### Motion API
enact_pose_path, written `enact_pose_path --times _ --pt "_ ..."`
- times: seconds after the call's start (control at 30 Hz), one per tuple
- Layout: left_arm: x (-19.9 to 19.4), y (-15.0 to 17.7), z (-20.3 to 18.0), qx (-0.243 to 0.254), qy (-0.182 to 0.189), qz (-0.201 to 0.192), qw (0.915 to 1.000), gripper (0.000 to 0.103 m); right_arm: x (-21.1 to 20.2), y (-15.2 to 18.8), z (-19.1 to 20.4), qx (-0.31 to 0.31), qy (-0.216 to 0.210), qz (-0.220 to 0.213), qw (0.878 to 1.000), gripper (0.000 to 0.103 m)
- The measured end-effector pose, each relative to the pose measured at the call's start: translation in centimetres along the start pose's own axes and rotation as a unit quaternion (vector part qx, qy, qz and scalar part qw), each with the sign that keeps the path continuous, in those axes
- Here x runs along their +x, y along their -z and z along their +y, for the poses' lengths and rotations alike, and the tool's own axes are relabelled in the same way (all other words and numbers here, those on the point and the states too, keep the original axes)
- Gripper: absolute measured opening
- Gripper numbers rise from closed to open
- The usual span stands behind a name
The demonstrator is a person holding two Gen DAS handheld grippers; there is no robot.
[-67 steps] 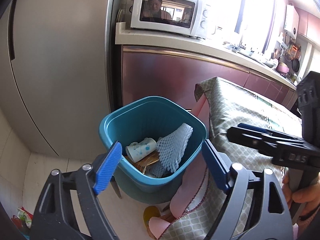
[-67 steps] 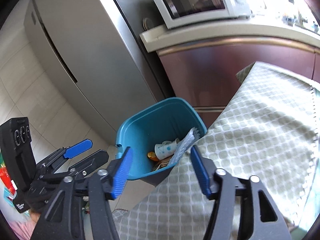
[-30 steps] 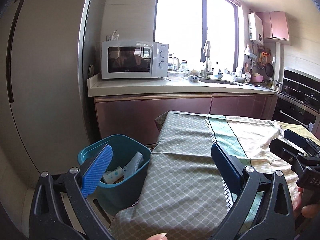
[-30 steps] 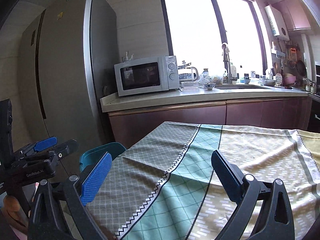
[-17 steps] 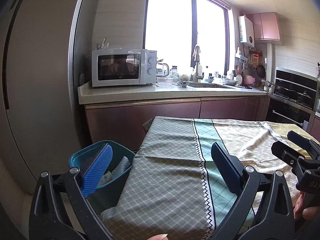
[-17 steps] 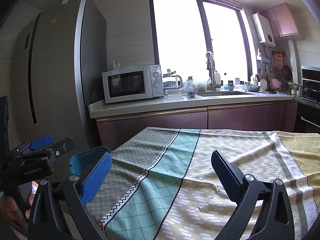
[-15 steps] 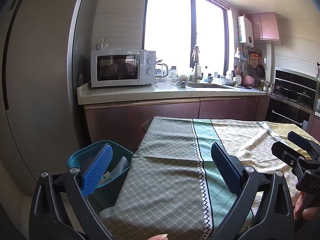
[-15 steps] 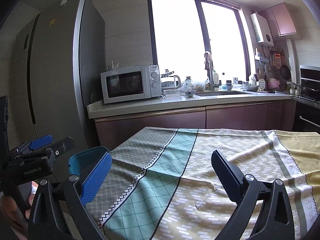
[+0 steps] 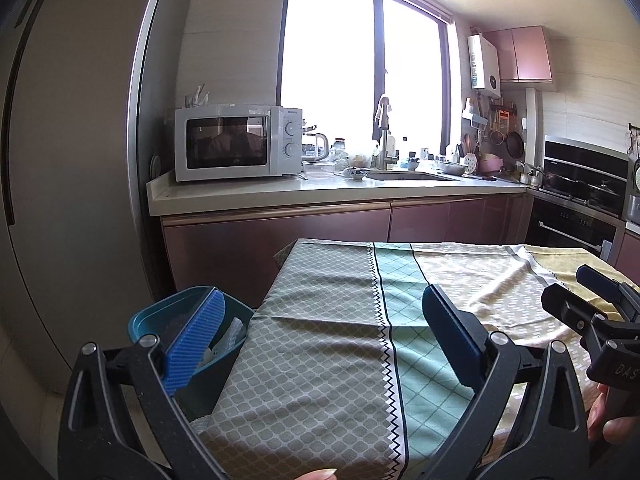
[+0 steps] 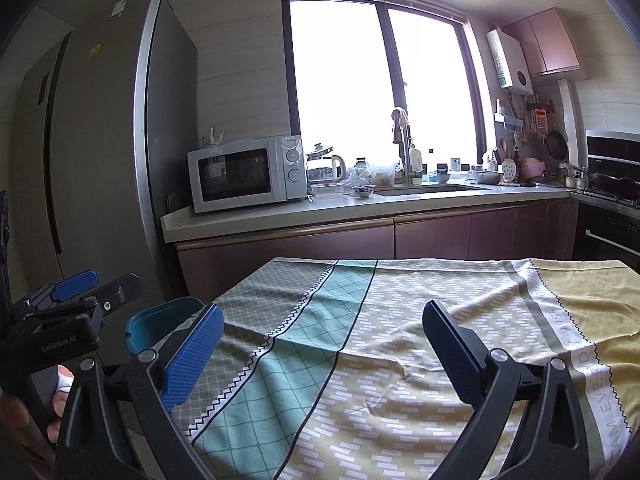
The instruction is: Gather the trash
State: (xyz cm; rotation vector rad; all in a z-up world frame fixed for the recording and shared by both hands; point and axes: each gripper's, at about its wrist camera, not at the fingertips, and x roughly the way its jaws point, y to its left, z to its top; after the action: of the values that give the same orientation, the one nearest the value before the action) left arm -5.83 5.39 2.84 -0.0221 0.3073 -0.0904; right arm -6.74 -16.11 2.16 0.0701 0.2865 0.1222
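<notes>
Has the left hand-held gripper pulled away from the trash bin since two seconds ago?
Yes. The left hand-held gripper has backed up from the blue trash bin, now low-left beside the tablecloth.

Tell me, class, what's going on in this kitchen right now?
A person holds two grippers over a table with a patterned tablecloth. The left gripper and right gripper are both open and hold nothing. The blue trash bin stands on the floor at the table's left end, with some trash inside. No trash shows on the cloth.

Table [image 10: 256,276]: patterned tablecloth [image 10: 400,344] spread flat.
</notes>
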Motion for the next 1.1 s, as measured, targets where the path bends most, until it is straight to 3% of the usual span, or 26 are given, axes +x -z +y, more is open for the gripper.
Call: enact_pose_path --times 1.1 --pt "0.58 0.34 -0.21 0.000 0.004 -0.001 1.0000 0.097 -0.69 -0.11 -0.82 0.003 0.020 -0.003 1.000 0.096"
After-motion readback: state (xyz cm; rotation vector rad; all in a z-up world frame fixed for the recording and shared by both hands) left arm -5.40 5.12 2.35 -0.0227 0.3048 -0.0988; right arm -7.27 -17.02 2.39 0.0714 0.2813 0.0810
